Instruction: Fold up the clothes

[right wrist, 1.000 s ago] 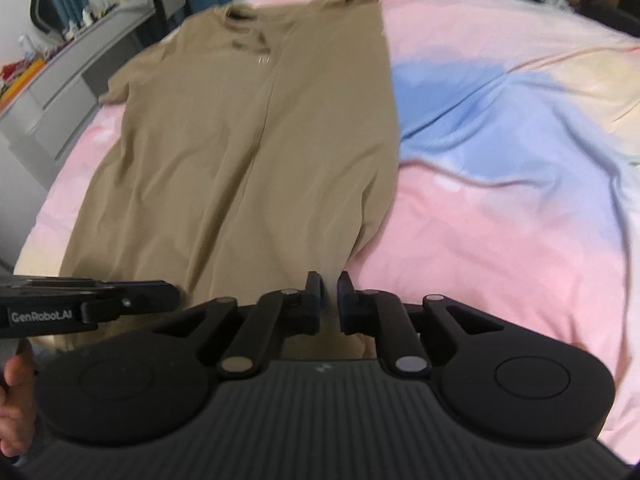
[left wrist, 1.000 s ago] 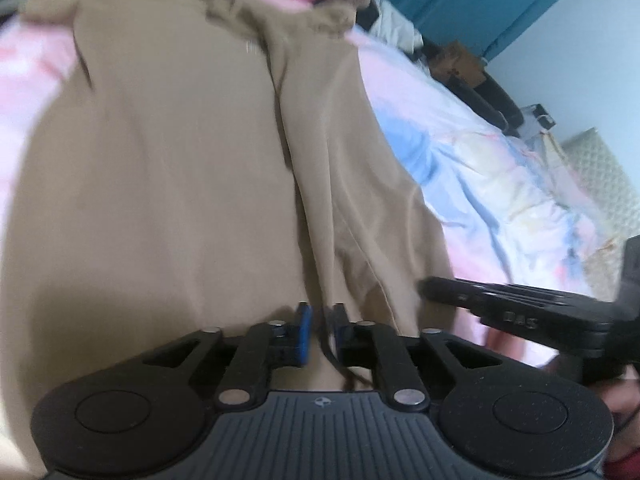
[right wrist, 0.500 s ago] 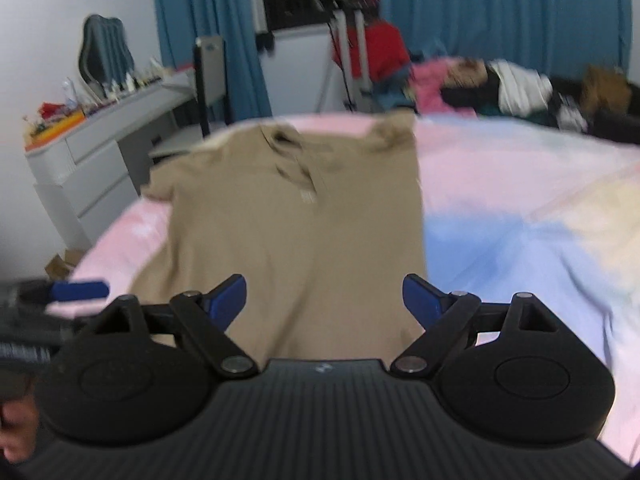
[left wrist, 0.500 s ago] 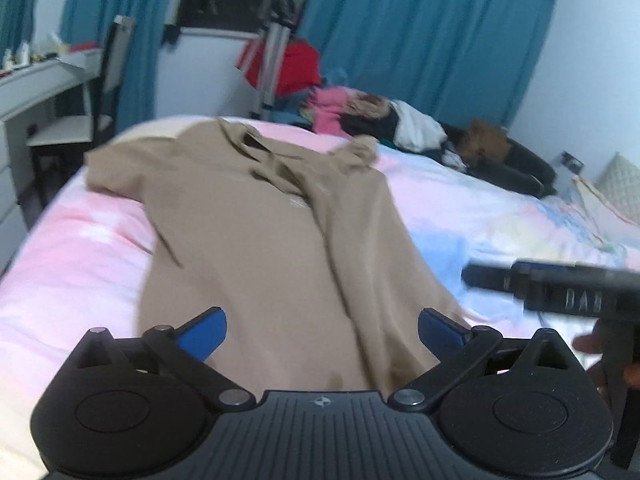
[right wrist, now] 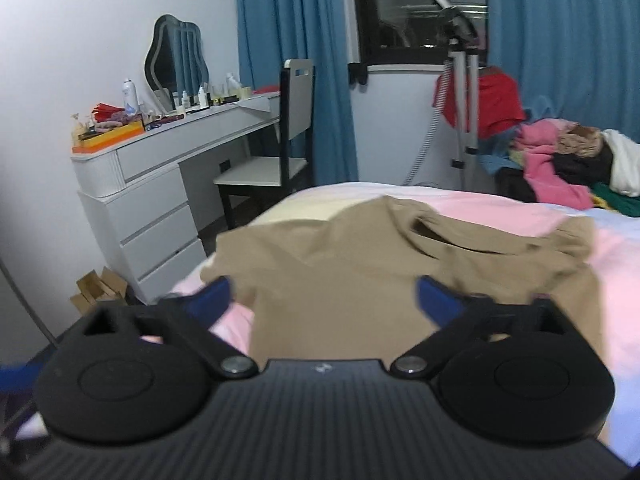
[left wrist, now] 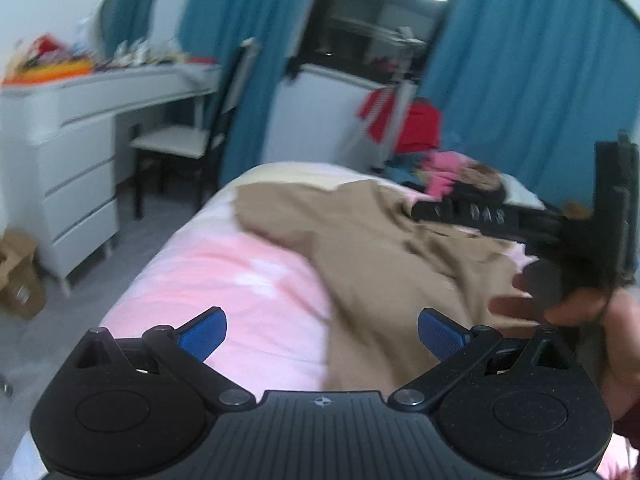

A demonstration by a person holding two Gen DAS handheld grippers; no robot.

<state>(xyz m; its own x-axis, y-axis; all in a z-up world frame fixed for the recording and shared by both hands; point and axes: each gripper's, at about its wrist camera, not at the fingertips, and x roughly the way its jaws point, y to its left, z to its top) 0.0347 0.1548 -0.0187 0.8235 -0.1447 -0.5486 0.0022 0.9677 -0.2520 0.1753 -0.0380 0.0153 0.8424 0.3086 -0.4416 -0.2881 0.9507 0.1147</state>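
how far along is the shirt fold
Done: one side of the tan shirt is folded lengthwise over the body, on the pink bedsheet. In hand: nothing. The left gripper and right gripper have just been opening and stand wide, empty, above the cloth. Left: the spread sleeve nearest the dresser, then folding the length.

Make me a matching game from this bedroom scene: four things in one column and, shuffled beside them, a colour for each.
Things:
1. T-shirt spread on the bed
2. Curtains
3. Dresser
4. Garment hung on the tripod

Colours:
A. red
B. white
C. tan
D. blue

Pairs: 1-C, 2-D, 3-B, 4-A
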